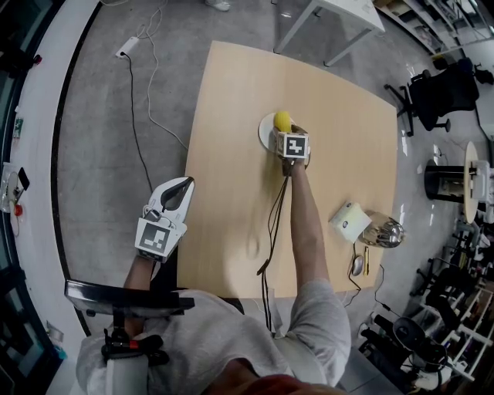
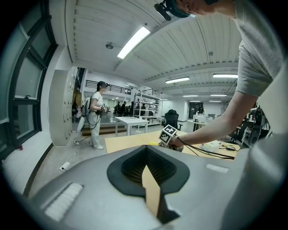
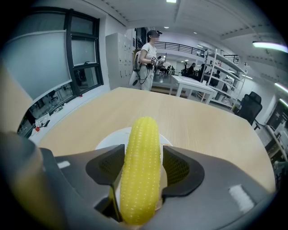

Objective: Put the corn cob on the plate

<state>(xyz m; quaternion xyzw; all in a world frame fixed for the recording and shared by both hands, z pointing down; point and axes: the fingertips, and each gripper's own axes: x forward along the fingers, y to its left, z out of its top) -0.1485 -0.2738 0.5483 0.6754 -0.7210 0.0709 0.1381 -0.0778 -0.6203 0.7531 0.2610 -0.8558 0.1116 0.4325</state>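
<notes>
The yellow corn cob stands tilted between the jaws of my right gripper, its far end over the white plate. The left pad lies against the cob and a thin gap shows at the right pad, so this gripper is open. From the head view, the cob rests on the plate near the middle of the wooden table, with the right gripper right behind it. My left gripper hangs off the table's left edge, shut and empty.
A white box, a shiny silver object and a mouse sit at the table's right front corner. A black cable runs along the right arm. A person stands far behind, near a white table.
</notes>
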